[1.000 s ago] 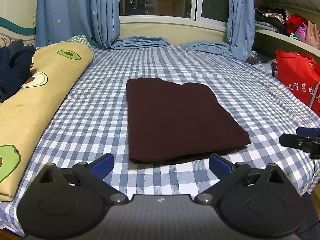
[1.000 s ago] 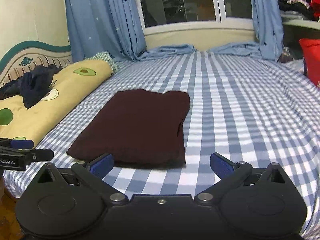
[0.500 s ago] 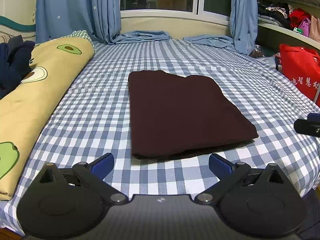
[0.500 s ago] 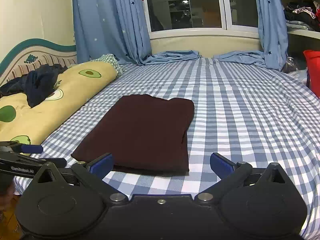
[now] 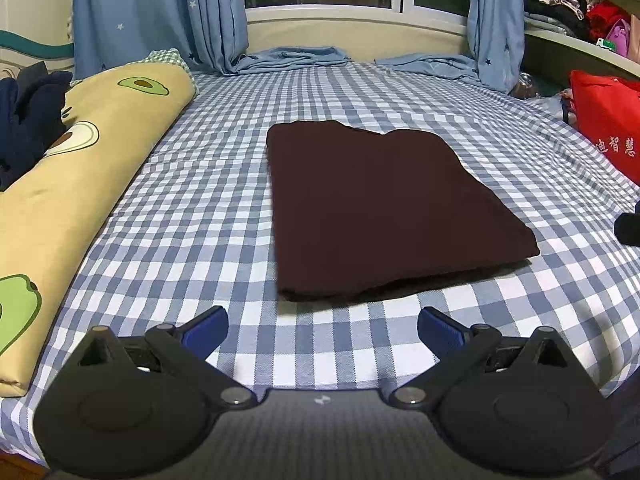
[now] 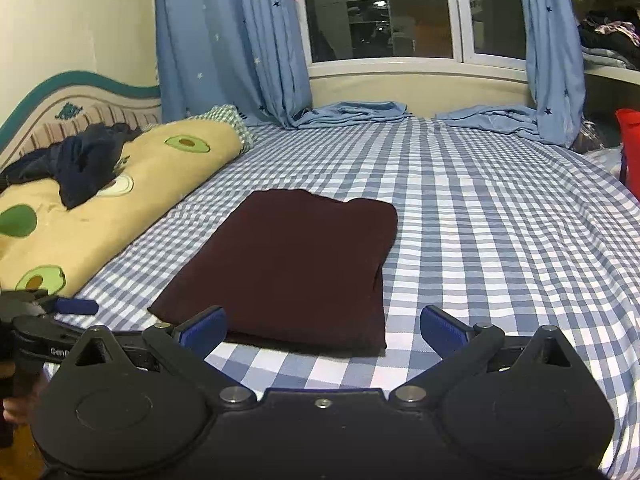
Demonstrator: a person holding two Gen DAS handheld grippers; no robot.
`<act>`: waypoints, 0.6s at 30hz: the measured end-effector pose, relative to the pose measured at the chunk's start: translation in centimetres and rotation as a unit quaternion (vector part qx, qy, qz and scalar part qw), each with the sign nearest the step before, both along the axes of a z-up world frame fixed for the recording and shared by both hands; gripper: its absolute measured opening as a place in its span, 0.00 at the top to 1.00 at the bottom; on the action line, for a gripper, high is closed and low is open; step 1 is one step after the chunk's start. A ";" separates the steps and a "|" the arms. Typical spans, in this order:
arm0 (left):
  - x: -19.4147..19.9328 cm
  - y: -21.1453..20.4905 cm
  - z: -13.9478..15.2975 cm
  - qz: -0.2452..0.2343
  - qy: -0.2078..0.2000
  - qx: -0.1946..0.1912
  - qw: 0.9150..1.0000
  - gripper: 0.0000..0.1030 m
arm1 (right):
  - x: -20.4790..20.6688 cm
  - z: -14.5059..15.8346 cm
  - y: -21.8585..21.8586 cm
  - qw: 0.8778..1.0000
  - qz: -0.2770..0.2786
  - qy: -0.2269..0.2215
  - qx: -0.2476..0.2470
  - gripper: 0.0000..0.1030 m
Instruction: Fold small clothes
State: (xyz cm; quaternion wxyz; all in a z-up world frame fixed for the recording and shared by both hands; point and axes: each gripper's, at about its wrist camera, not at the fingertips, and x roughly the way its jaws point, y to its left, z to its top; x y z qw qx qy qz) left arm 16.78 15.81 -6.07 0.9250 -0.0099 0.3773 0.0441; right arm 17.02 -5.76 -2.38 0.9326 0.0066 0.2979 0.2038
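Dark maroon garment folded into flat rectangle, lying on blue-white checked bedsheet toward bed's near edge, roughly mid-width. Left gripper jaws spread wide, nothing between blue pads, hovering over near edge just short of garment's front hem. Right gripper likewise wide open, empty, near garment's near-right corner. Avocado-print bolster along bed's left edge, dark clothing heaped on it. Red bag beside right edge.
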 end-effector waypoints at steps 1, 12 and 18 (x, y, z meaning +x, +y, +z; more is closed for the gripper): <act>0.0 0.0 0.0 0.001 -0.001 0.000 1.000 0.01 | 0.0 -0.1 0.1 1.000 0.002 0.001 -0.002 0.01; 0.1 0.7 0.3 0.003 -0.013 0.003 1.000 0.01 | 1.1 -1.5 1.1 0.998 -0.023 0.050 -0.022 0.01; 0.3 0.6 0.8 0.002 -0.019 0.009 1.000 0.01 | 0.9 -1.9 1.3 0.998 -0.026 0.048 -0.023 0.01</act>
